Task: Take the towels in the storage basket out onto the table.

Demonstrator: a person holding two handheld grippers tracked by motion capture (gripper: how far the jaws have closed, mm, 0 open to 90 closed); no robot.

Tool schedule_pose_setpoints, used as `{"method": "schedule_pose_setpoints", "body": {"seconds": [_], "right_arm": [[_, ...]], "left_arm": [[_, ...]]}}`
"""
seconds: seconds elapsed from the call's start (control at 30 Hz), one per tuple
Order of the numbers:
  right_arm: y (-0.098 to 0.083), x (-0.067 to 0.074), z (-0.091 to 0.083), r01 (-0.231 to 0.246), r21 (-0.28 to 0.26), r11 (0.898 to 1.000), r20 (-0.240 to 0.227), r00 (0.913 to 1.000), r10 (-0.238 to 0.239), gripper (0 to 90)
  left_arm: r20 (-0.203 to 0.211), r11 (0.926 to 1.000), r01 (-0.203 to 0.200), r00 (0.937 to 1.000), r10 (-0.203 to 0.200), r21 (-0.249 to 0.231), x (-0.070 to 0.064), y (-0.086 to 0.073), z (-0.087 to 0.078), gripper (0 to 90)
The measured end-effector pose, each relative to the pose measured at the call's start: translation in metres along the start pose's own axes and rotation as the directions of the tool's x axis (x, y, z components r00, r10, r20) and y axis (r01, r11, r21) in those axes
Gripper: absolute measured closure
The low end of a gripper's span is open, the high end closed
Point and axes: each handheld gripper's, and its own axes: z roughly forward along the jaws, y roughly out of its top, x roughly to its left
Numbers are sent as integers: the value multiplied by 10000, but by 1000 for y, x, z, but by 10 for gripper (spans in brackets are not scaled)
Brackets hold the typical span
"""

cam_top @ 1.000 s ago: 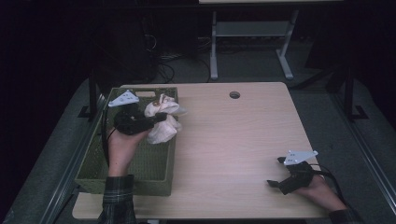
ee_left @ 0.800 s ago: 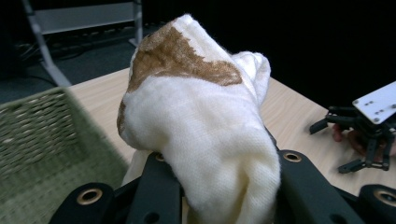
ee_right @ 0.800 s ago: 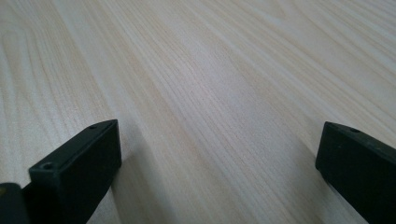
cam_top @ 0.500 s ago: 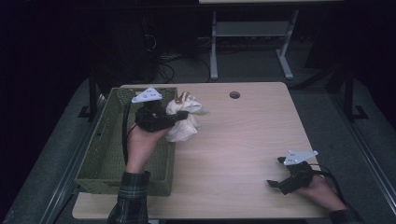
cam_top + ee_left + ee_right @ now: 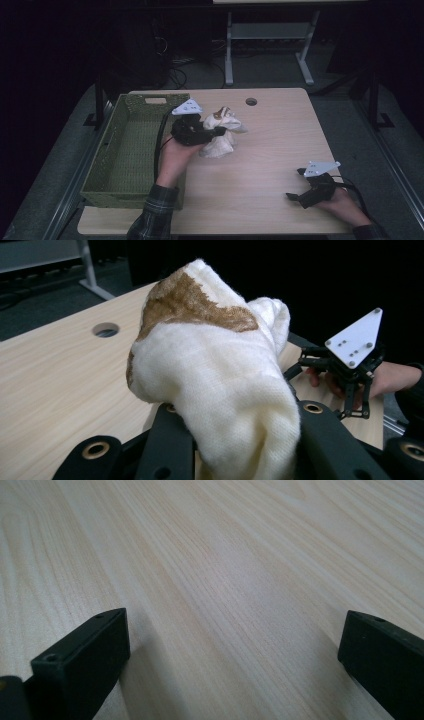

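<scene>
Dim room, dark at the edges. Light wood-grain rectangular tabletop [image 5: 280,150] with a round cable hole [image 5: 251,101] near its far edge. Grey carpeted floor [image 5: 280,70] around it. Beyond, a white metal table frame [image 5: 265,35] on splayed feet, with black cables [image 5: 185,65] tangled on the floor to its left.

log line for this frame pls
left gripper: shut on cream-and-brown cloth, held above table beside green basket | right gripper: open, empty, low over table
</scene>
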Motion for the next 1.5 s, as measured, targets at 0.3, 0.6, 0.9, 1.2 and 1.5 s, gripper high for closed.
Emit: {"method": "schedule_pose_setpoints", "body": {"seconds": [0.3, 0.6, 0.9, 1.2, 1.5], "right_arm": [[0, 0, 0, -5, 1, 10000, 0, 10000, 5, 0], [0, 0, 0, -2, 0, 10000, -2, 10000, 2, 0], [0, 0, 0, 1, -2, 10000, 0, 10000, -1, 0], [0, 0, 0, 27, 4, 10000, 10, 10000, -27, 0], [-1, 0, -1, -9, 3, 10000, 20, 10000, 9, 0]], "left_arm": [[194, 9989, -319, 9993, 312, 330, -18, -4, 31, 711], [293, 9972, -465, 9986, 448, 581, -33, -13, 57, 712], [647, 9897, -564, 9967, 482, 1312, -42, -37, 94, 712], [1004, 9812, -795, 9930, 625, 1761, -45, -61, 120, 711], [1200, 9616, -1140, 9890, 861, 2498, -46, -84, 146, 699]]}}
